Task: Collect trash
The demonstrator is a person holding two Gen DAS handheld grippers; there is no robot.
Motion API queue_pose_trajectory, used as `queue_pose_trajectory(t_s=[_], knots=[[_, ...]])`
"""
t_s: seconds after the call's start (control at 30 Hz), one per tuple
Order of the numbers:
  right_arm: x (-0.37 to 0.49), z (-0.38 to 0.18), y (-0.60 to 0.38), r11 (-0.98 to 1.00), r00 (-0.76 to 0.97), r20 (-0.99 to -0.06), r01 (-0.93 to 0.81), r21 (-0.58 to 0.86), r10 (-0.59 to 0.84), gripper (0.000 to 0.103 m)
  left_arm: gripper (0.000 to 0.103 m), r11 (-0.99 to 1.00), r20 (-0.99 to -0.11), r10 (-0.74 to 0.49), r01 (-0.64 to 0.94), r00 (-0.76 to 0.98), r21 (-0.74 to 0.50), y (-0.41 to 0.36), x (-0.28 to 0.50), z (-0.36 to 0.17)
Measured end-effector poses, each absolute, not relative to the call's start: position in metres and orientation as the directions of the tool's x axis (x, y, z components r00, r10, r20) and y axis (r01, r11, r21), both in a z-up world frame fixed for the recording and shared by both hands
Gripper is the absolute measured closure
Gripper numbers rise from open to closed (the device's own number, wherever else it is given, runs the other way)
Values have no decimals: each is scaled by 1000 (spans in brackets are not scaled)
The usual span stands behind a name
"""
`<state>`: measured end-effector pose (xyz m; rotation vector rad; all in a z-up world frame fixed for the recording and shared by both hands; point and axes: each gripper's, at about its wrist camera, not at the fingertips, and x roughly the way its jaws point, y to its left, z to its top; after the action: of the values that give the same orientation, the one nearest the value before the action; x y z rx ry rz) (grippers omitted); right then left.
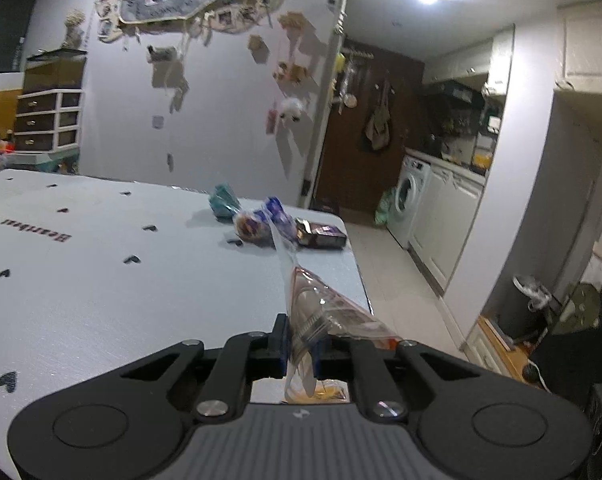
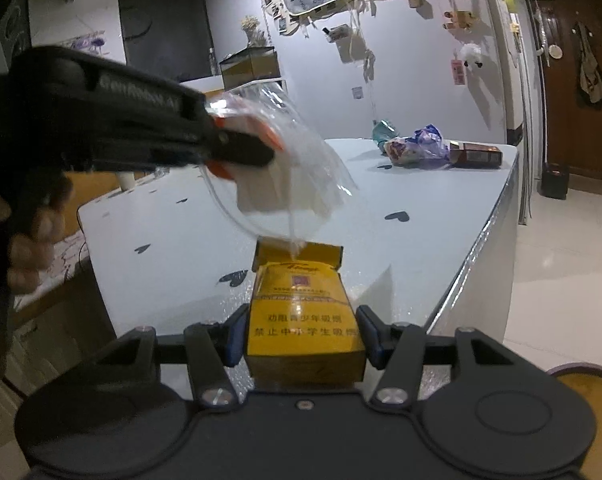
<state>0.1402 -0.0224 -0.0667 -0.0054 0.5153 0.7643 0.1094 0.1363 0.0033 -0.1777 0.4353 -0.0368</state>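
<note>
Left tool [image 1: 299, 350] pinching clear bag [image 1: 321, 308] over heart-print table [image 1: 101, 280]; kitchen beyond.

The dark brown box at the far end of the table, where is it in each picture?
Left wrist view: the dark brown box lies right of centre, by the table's far right corner, just right of the blue wrapper.
Right wrist view: the box is upper right, again right of the blue wrapper.
Shared landmark: the brown door behind it.
</note>
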Motion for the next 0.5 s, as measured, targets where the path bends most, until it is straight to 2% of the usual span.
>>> queue_pose_trajectory(t_s=[0.13, 0.4, 0.5], knots=[[145, -65, -17, 736, 601, -474, -655, 169, 643, 45, 92, 987, -412, -40, -27, 910, -156, 142, 106, 4], [154, -61, -17, 712, 551, -486, -656, 250, 679, 45, 92, 989, -413, 10, -71, 911, -133, 158, 94, -1], [152, -59, -17, 720, 567, -480, -656, 228, 669, 45, 92, 989, -413, 29, -86, 910, -120, 161, 90, -3]])
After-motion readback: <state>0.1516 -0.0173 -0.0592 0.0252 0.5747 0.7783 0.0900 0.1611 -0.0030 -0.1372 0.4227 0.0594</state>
